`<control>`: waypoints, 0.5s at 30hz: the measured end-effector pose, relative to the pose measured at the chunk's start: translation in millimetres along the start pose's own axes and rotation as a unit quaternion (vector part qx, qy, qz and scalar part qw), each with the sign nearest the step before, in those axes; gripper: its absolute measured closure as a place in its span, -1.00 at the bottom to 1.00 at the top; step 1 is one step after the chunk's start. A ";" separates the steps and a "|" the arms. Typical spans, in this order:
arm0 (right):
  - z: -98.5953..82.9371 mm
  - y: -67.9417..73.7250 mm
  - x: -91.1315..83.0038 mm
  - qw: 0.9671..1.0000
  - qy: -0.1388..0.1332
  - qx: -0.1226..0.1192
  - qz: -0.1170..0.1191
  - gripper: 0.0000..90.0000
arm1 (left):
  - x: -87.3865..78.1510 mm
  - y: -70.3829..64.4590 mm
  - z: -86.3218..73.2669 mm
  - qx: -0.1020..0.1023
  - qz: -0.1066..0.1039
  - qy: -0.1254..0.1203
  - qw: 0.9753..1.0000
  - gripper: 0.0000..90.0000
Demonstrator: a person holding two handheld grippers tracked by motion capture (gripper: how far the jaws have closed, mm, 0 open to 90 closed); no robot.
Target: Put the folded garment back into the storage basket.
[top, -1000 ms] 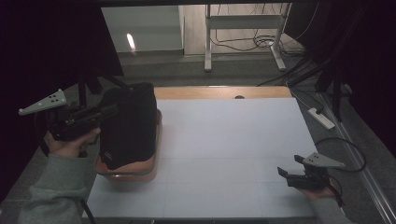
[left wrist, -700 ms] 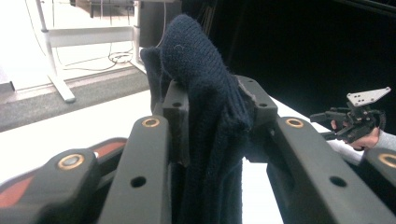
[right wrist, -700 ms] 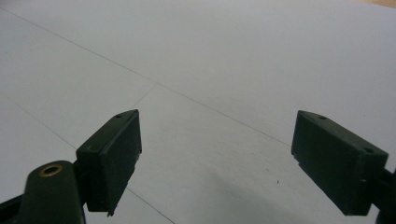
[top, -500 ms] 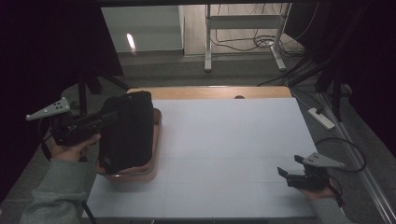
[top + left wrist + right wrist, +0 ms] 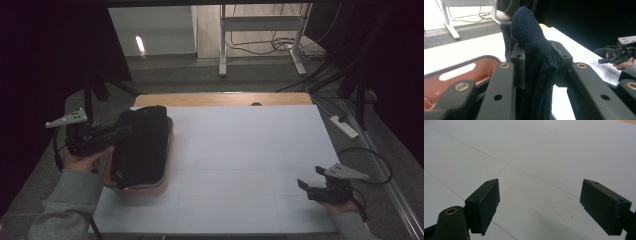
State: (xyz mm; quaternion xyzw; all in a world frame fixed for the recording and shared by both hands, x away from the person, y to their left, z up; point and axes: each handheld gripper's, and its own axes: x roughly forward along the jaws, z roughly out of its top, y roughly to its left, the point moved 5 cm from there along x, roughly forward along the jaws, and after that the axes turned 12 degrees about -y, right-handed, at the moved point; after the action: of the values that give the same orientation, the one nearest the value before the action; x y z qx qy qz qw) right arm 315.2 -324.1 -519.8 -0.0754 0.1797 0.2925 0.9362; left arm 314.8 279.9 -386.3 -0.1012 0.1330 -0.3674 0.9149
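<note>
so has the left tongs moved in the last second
Yes. The left tongs, shut on the dark knit garment, shifted slightly toward the table's far edge; the pink basin stays put.

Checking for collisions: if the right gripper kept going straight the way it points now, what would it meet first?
Probably nothing soon: the right gripper, jaws wide open, points low across the bare white table. It would likely graze that surface first, though depth is unclear.

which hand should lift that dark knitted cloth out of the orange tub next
Left. The left hand-held gripper is shut on the cloth above the tub; the right hand-held gripper sits open far across the table.
</note>
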 end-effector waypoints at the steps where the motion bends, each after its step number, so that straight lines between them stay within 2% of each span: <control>1: 0.0 -0.1 0.0 1.000 0.000 0.000 0.000 -0.62 | 1.4 1.8 -1.8 -0.002 0.001 0.003 1.000 0.50; 6: 0.0 -0.1 -0.1 1.000 0.000 0.000 0.000 -0.62 | 7.9 10.2 -8.1 -0.005 0.013 0.020 1.000 0.50; 10: -0.2 -0.2 0.2 1.000 0.001 0.000 0.000 -0.62 | 13.5 19.8 -11.2 -0.015 0.021 0.028 0.999 0.50; 15: -0.4 -0.6 0.0 1.000 0.001 0.000 -0.001 -0.62 | 22.7 36.1 -15.5 -0.026 0.034 0.046 0.998 0.50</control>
State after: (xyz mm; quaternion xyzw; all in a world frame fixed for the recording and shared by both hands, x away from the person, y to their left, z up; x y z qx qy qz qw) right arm 315.4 -324.7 -520.2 -0.0763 0.1803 0.2912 0.9364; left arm 348.9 288.3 -415.0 -0.1033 0.1881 -0.3372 0.9166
